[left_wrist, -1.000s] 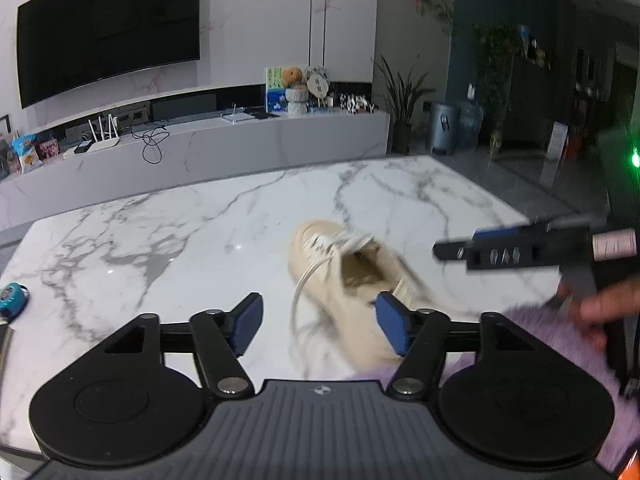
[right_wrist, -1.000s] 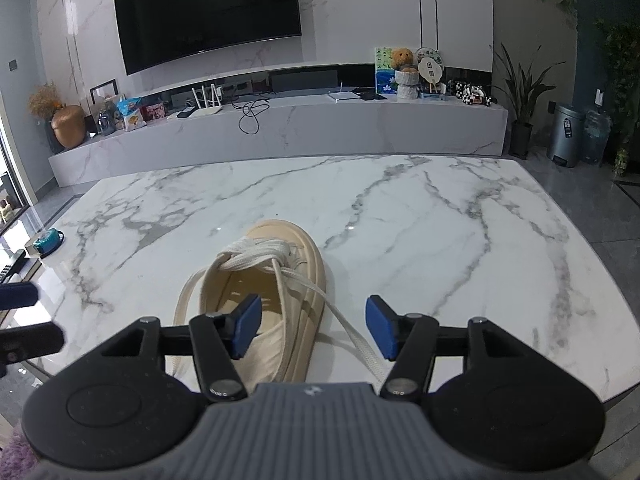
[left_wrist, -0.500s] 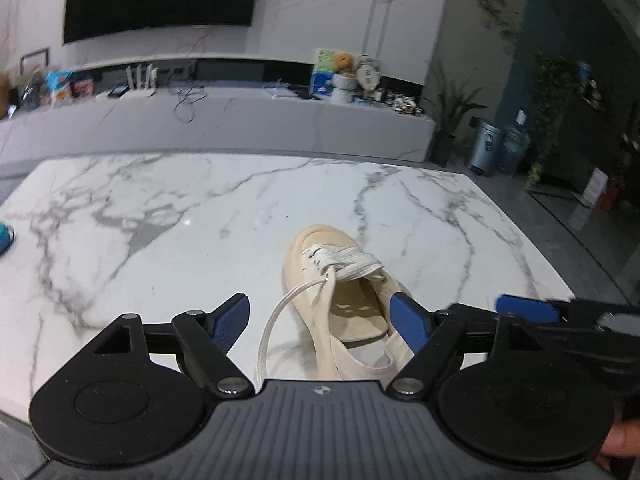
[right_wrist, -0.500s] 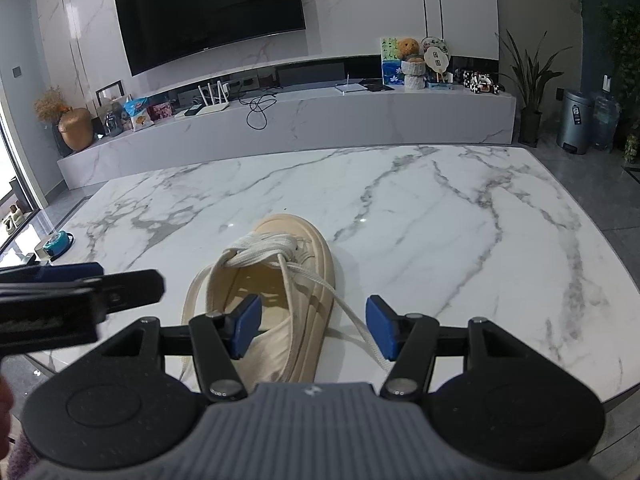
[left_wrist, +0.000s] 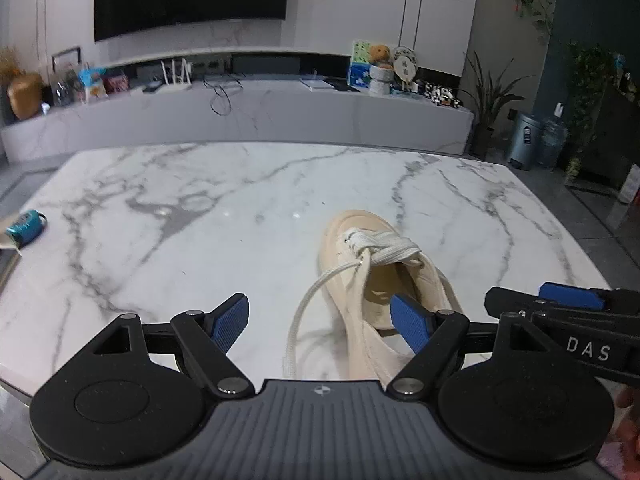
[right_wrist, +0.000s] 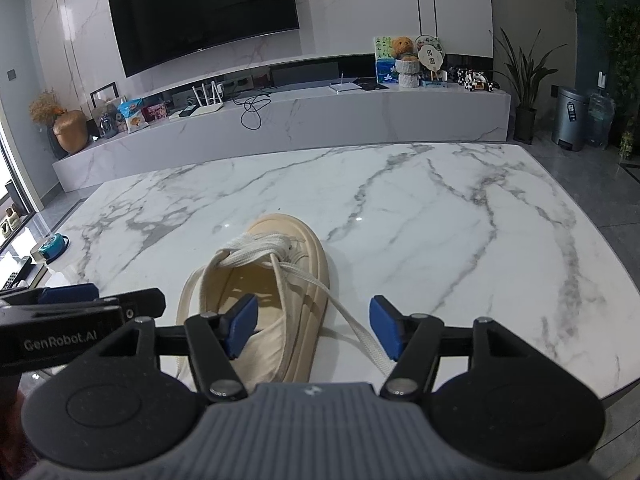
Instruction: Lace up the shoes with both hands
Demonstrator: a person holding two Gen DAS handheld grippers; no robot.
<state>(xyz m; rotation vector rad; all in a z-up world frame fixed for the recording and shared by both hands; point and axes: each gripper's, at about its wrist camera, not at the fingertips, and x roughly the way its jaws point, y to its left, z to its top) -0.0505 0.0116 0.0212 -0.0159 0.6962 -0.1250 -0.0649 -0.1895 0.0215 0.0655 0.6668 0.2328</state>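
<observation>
Cream canvas shoe (left_wrist: 380,280) sits on the marble tabletop (left_wrist: 200,208), near its front edge and toward the right corner, toe pointing at the far edge, heel toward me. Long axis runs front to back, roughly in line with both tools.

Left gripper (left_wrist: 320,320): blue pads wide apart, having just been opening, nothing pressed between them. The loose left lace (left_wrist: 316,292) loops out from the upper eyelets and lies directly between the pads, untouched.

Right gripper (right_wrist: 312,326): pads apart, clamped on nothing. Its inner pad hangs over the shoe's opening; the right lace (right_wrist: 356,324) trails across the tabletop between the pads toward the front edge.

Judgement: each lace end lies nearer its own-side tool, so each hand should take its own lace; lacing is done only at the toe-end eyelets, upper ones not yet threaded.

Legible writing: "GenRobot.AI" on the left tool's side, seen from the right wrist; "DAS" on the right tool, seen from the left wrist. No brand readable on the shoe.
</observation>
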